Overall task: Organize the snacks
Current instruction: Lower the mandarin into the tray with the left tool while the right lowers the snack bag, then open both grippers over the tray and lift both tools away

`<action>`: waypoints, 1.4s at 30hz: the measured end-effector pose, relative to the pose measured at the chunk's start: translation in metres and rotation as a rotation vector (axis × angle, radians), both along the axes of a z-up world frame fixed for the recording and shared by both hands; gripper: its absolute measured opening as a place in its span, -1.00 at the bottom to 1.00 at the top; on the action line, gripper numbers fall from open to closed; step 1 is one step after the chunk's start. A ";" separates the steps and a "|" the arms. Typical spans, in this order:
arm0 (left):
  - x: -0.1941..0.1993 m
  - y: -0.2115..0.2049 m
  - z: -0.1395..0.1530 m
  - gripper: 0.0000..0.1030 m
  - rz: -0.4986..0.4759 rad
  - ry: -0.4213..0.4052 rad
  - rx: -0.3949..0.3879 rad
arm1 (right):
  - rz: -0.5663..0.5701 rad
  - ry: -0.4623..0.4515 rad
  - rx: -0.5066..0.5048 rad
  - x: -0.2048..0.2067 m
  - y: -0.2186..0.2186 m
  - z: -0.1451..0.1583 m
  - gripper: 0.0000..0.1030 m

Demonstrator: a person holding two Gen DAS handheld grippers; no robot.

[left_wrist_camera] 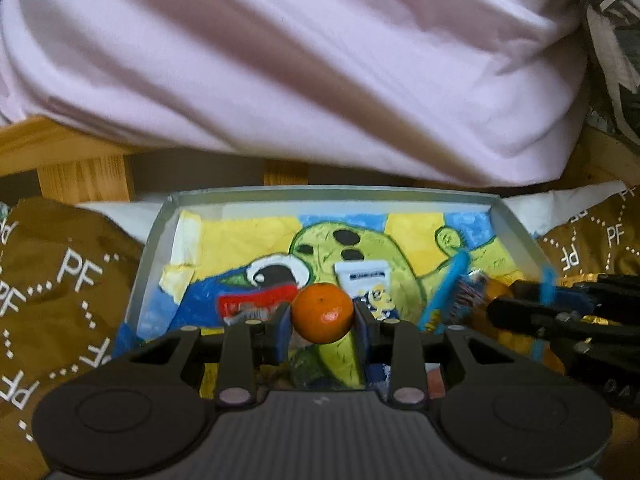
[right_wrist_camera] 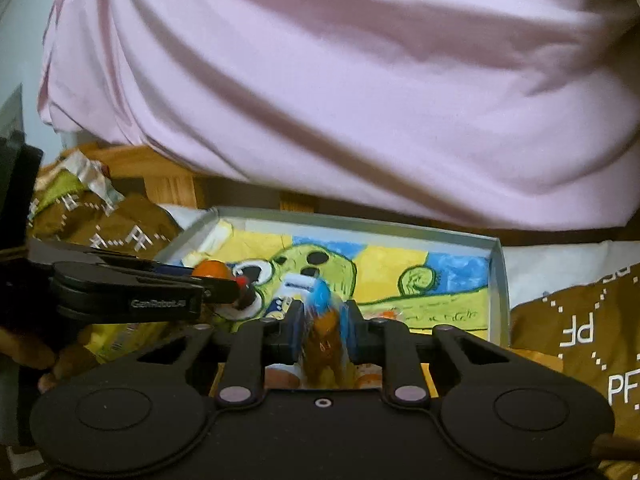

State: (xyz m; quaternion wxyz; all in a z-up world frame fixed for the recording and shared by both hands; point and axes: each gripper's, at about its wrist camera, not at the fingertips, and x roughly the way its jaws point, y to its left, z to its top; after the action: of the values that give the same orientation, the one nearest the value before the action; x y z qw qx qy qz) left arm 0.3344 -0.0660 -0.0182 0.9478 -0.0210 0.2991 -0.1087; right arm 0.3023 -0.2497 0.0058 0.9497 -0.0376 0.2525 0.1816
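My left gripper [left_wrist_camera: 322,318] is shut on a small orange mandarin [left_wrist_camera: 320,306], held above a shallow grey box [left_wrist_camera: 320,194] lined with a green, yellow and blue drawing. In the right wrist view the mandarin [right_wrist_camera: 212,270] shows at the tip of the left gripper [right_wrist_camera: 234,286], over the box's left part. My right gripper [right_wrist_camera: 324,320] is shut on a blue and brown snack packet [right_wrist_camera: 326,340] over the box [right_wrist_camera: 500,280]. From the left wrist view, the right gripper [left_wrist_camera: 504,300] comes in from the right with the blue packet [left_wrist_camera: 444,300] sticking out.
A red packet [left_wrist_camera: 256,302] and a white packet [left_wrist_camera: 362,276] lie in the box. Brown cloth printed with PF letters [left_wrist_camera: 60,280] flanks the box on both sides. Pink fabric [left_wrist_camera: 320,60] hangs over a wooden frame [left_wrist_camera: 80,176] behind. A hand [right_wrist_camera: 24,356] holds the left gripper.
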 end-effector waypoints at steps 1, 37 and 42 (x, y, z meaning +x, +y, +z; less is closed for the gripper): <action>0.000 0.000 -0.003 -0.31 0.000 0.007 -0.001 | -0.001 0.008 -0.013 0.001 0.003 -0.004 -0.56; -0.058 -0.001 0.048 0.99 0.135 -0.143 -0.016 | -0.124 -0.117 0.108 -0.041 -0.031 0.033 0.83; -0.068 -0.002 0.058 0.99 0.150 -0.163 -0.004 | -0.151 -0.125 0.133 -0.050 -0.037 0.043 0.96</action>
State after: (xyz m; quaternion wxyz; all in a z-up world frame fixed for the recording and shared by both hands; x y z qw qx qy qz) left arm 0.2660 -0.0678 0.0397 0.9743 -0.0366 0.2186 -0.0394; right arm 0.2527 -0.2864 0.0484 0.9749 0.0332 0.1824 0.1233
